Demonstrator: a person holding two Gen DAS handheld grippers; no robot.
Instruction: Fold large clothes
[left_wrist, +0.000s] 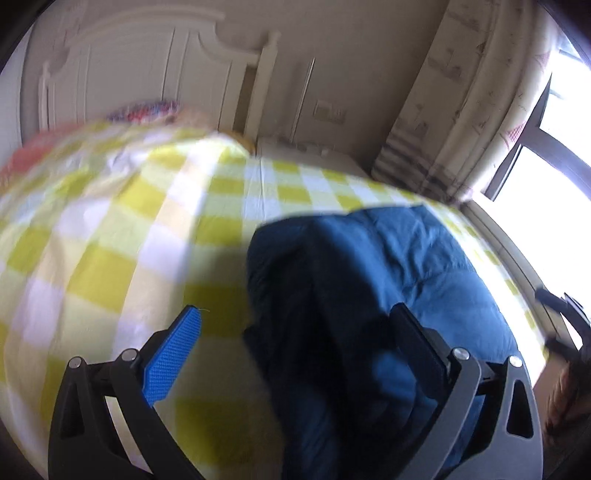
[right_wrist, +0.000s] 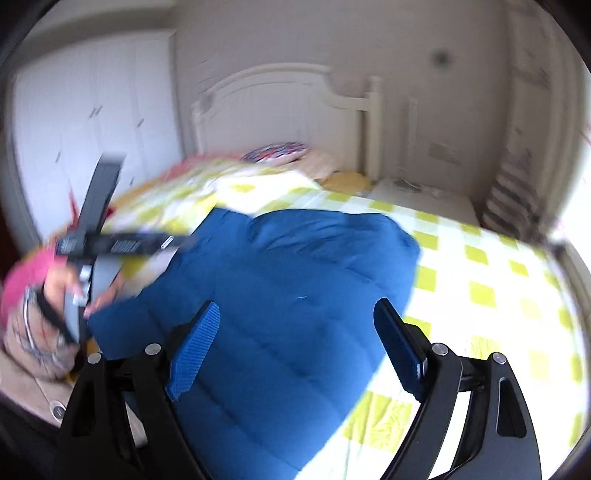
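Two grippers: both hang above the bed with their fingers spread wide and nothing between them.
Wardrobe (right_wrist: 85, 147): white doors at the far left of the right wrist view, blurred.
Person's hand (right_wrist: 55, 295): at the left edge of the right wrist view, below a pink sleeve, wrapped around the handle of the left gripper.
Left gripper (left_wrist: 295, 332): fingers released; the left finger with its blue ribbed pad (left_wrist: 173, 358) sits over the checked sheet, the right finger over the dark near edge of the jacket. Whether either finger touches the cloth cannot be told.
Bed (left_wrist: 92, 240): covered by a yellow-and-white checked sheet, smeared by motion blur on the left side.
Headboard (right_wrist: 273, 107): white, arched, at the far end of the bed, with a patterned pillow (right_wrist: 277, 149) just in front of it.
Jacket (right_wrist: 280, 295): large, blue, quilted, lying flat on the bed, filling the middle of the right wrist view; in the left wrist view it lies right of centre, with a shadowed fold nearest the camera.
Right gripper (right_wrist: 295, 321): fingers released, empty, both tips over the jacket's lower part.
Curtain (left_wrist: 454, 92): pale, patterned, right of the bed.
Window (left_wrist: 554, 155): bright, dark-framed, at the far right.
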